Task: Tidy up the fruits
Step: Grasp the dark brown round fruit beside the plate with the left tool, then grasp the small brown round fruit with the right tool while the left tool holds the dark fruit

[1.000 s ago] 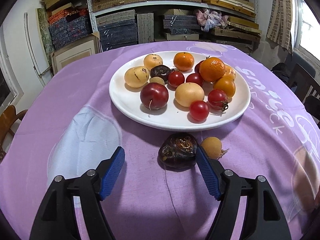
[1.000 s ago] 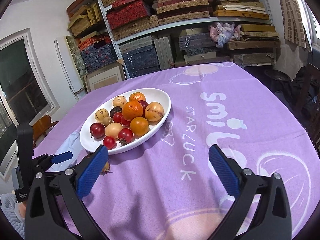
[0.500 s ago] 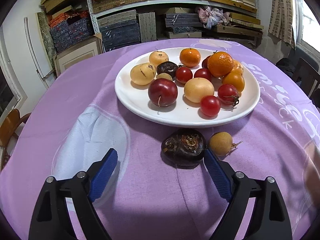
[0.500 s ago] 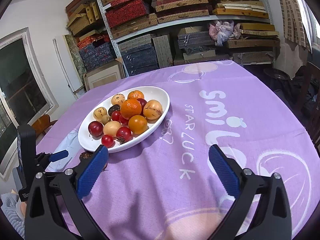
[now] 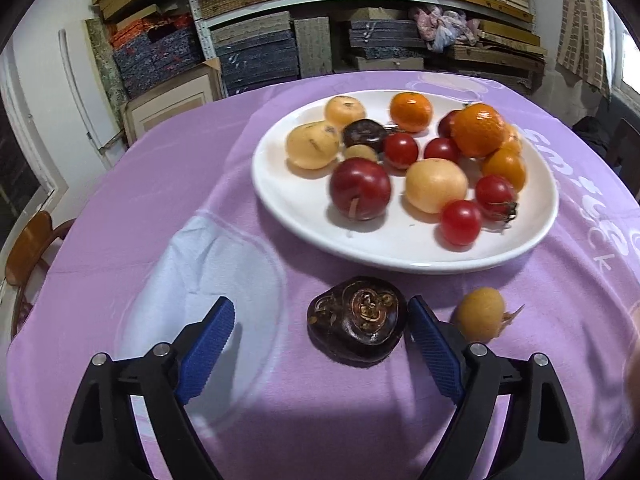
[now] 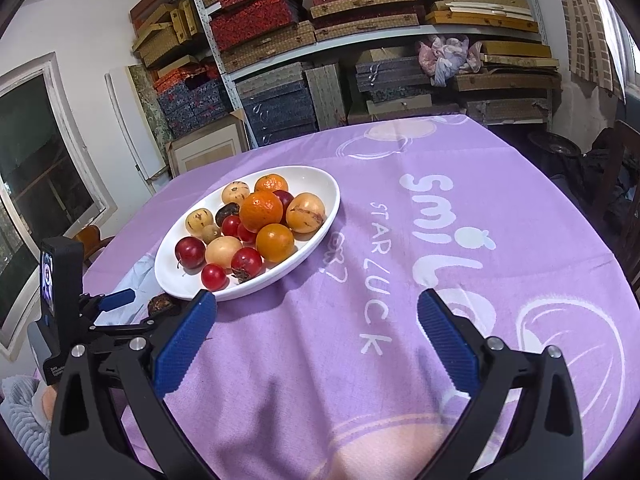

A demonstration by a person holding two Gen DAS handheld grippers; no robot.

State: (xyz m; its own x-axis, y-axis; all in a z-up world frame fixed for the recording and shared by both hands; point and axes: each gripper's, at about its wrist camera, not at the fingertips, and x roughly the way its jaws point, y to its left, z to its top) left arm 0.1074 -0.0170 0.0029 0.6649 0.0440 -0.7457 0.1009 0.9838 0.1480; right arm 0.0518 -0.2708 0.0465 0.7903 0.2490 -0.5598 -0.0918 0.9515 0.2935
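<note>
A white plate (image 5: 304,224) holds several fruits: oranges, red tomatoes, a dark red plum (image 5: 360,190) and pale yellow fruits. In front of it on the purple cloth lie a dark brown water chestnut (image 5: 356,320) and a small tan longan (image 5: 478,314). My left gripper (image 5: 320,340) is open; the chestnut sits between its fingers, against the right one. My right gripper (image 6: 316,332) is open and empty over the cloth, right of the plate (image 6: 320,232). The left gripper (image 6: 120,300) and the chestnut (image 6: 160,305) also show in the right wrist view.
The round table has a purple cloth (image 6: 440,240) with white print. Shelves of stacked boxes (image 6: 340,40) stand behind it. A wooden chair (image 5: 28,248) is at the left edge, a dark chair (image 6: 624,184) at the right.
My left gripper has shifted left and forward, so the chestnut now lies between its fingers with the longan outside the right finger. The right gripper has barely moved.
</note>
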